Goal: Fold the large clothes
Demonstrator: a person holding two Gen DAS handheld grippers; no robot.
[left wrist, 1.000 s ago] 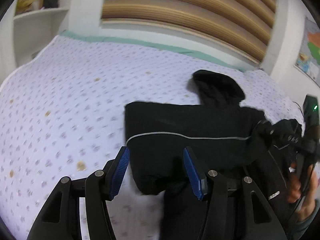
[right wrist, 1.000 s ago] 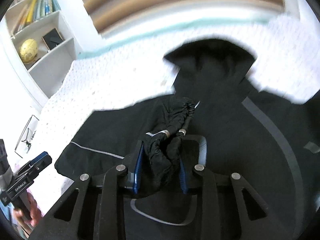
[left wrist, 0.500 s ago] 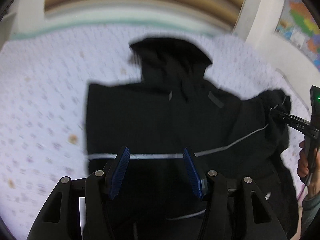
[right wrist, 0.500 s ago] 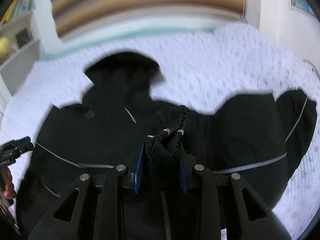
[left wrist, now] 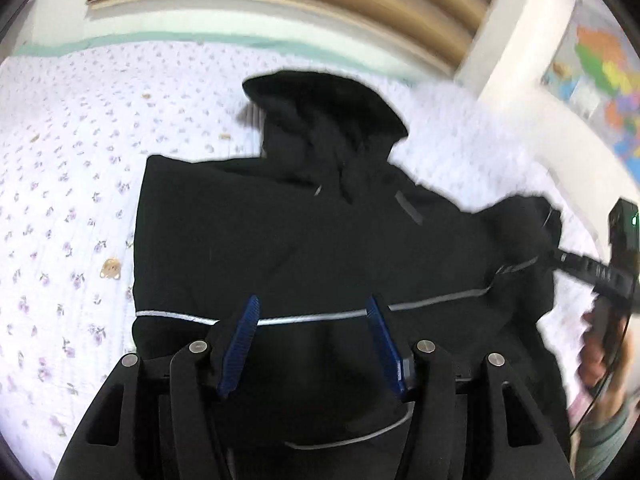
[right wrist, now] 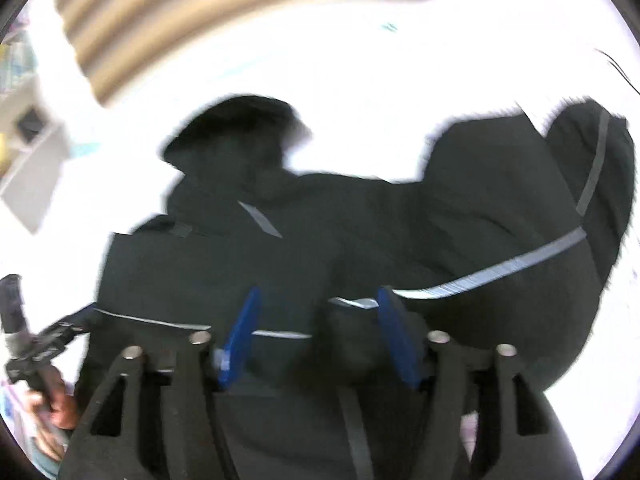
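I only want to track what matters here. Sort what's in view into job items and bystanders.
Job: black hooded jacket, left gripper, right gripper, both open.
Bystanders: floral bedspread, striped headboard, wall map, shelf unit.

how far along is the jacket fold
Early. Done: jacket lies on the bed, left side squared off. In hand: nothing; left gripper and right gripper are both open above it. Left: right sleeve and hood remain spread.
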